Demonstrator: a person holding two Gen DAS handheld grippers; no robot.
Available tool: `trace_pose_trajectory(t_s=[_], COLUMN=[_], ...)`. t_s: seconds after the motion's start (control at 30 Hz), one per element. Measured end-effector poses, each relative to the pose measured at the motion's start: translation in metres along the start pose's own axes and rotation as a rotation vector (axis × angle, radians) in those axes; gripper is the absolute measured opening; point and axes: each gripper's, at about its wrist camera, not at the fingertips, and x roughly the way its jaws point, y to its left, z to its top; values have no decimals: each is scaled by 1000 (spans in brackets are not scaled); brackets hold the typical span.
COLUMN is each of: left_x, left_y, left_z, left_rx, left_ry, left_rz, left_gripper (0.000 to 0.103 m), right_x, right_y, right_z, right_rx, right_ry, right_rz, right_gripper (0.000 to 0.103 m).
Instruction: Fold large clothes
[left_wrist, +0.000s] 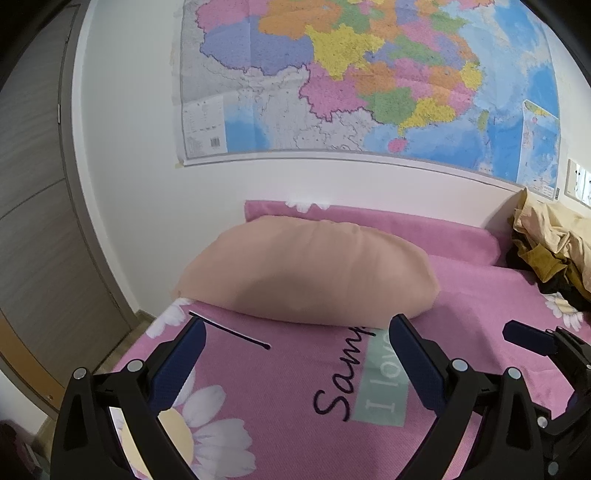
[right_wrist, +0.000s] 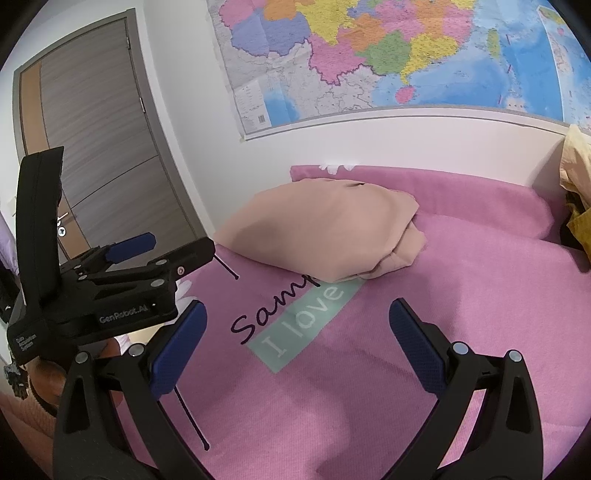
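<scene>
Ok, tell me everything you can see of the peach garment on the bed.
The peach garment is a folded bundle of soft, plain, matte fabric, puffed like a pillow. Layered folded edges show at its right end. It lies flat on the pink blanket, near the wall, covering the end of the printed script. Neither hand-held gripper touches it: both are open and short of it.

Colourful map (left_wrist: 369, 77) on white wall; grey door (right_wrist: 99, 147); pink bedspread (right_wrist: 406, 350).

Your left tool (left_wrist: 295, 354) hovers with its blue pads spread wide, gripping nothing. Your right tool (right_wrist: 297, 334) is equally wide and unloaded, level with it, the two side by side, just apart.
</scene>
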Motion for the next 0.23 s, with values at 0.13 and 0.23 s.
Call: trace_pose_trajectory(t_s=[0.13, 0.23], left_x=[8, 14], left_y=[-7, -20], left_z=[-2, -5], left_rx=[-19, -17], left_ry=[40, 69], left_rz=[-52, -119], left_gripper=[96, 96], right_x=[-7, -21], right_y=[-6, -16], right_z=[-3, -10], right_rx=[4, 3], right_ry=[-6, -23], right_rz=[-31, -94], right_gripper=[97, 97])
